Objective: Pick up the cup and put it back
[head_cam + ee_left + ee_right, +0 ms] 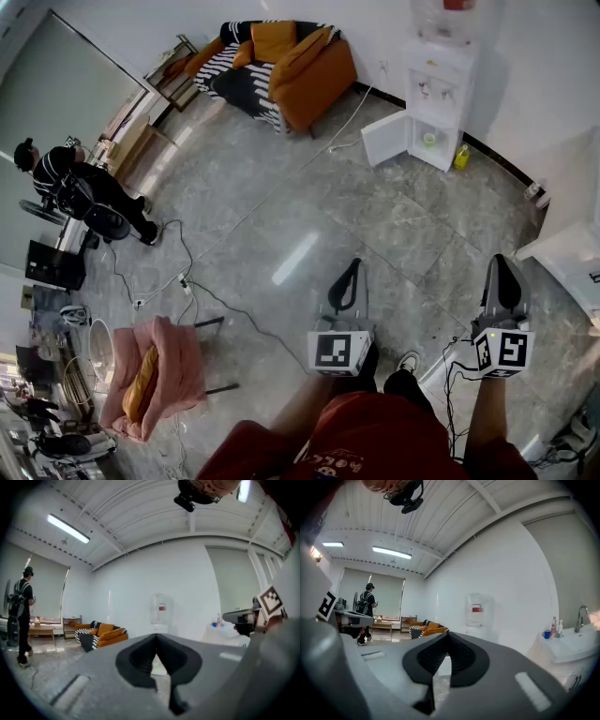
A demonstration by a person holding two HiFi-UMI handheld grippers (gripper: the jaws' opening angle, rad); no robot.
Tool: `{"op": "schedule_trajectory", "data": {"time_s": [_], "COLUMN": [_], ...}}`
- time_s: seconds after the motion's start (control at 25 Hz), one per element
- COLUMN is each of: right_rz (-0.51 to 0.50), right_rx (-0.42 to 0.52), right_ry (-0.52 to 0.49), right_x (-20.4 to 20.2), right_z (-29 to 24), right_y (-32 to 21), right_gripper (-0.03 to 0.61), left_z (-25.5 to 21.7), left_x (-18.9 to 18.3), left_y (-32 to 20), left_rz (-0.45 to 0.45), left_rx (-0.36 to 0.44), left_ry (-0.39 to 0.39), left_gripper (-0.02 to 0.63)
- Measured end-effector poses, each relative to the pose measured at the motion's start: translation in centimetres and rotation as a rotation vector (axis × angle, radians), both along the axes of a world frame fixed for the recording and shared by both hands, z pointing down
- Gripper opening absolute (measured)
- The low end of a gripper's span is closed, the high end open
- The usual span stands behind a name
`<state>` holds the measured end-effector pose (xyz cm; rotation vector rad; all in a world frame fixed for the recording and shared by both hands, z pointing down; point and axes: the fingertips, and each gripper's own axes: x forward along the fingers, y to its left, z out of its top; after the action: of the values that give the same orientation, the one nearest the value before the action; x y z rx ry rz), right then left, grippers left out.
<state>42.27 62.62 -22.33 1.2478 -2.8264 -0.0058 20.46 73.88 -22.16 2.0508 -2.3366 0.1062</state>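
Left gripper: the left gripper (346, 284) is held level at lower centre of the head view. Its jaws are seen closed tip to tip in the left gripper view, and nothing is held between them.
Right gripper: the right gripper (504, 279) is carried level at the lower right of the head view. Its jaws are pressed together and nothing is gripped.
Cup: no cup can be made out with certainty. A small pale object (428, 139) is seen in the open lower compartment of the water dispenser (437, 70), at the upper right of the head view. It may be the cup, but it is too small to tell, and it lies well apart from both grippers.
Why held so: both grippers are aimed along the floor (309, 216) toward the dispenser, which is centred above the jaws in each gripper view. This is judged to be a carrying pose for an approach, with the jaws kept closed because nothing is yet within reach.
Compartment door: the door (384, 139) is swung open to the left, so the inside is left reachable from the front.
Stage: the pick-up is judged not yet begun.
Next need: the gap must be closed and one pair of jaws opened before any grasp.
Surroundings: an orange sofa (281, 56) is set at top centre, and another person (75, 183) is seen at the left edge.
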Motion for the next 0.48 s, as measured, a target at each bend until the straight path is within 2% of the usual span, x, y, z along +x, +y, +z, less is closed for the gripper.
{"op": "schedule_trajectory", "data": {"time_s": [0.24, 0.48], "right_rz": [0.047, 0.047], "right_rx": [-0.020, -0.048], "right_ry": [-0.001, 0.006], "right_x": [3.4, 2.3], "right_z": [-1.1, -0.7], "right_y": [4.2, 6.6], "right_gripper": [0.002, 0.002], "left_z": [-0.3, -0.4], "left_x": [2.8, 1.7], "left_y": [4.4, 6.2], "left_rz": [0.013, 0.030], "left_rx": [-0.012, 0.005], "left_ry": [-0.012, -0.017], "left_gripper": [0.000, 0.000]}}
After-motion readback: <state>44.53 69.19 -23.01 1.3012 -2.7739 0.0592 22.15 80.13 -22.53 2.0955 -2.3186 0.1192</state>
